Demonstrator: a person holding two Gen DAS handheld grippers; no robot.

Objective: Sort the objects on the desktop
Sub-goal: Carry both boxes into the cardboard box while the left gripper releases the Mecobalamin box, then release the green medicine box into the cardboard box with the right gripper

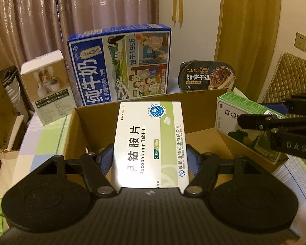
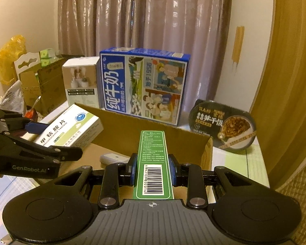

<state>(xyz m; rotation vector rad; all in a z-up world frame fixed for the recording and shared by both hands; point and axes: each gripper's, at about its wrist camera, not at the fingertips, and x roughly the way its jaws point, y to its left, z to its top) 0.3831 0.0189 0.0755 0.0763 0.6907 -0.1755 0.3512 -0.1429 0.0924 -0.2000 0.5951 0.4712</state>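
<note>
Clamped in the left hand-held gripper is a white and green Mecobalamin tablet box, held over an open cardboard box on the worktop. To the right, the right hand-held gripper is squeezed tight on a thin green box with a barcode, also over the cardboard box. A small white thing lies inside. Beyond the far wall stand a big blue milk carton, a small white box on the left and a dark rice meal tub on the right. Curtains hang behind.
</note>
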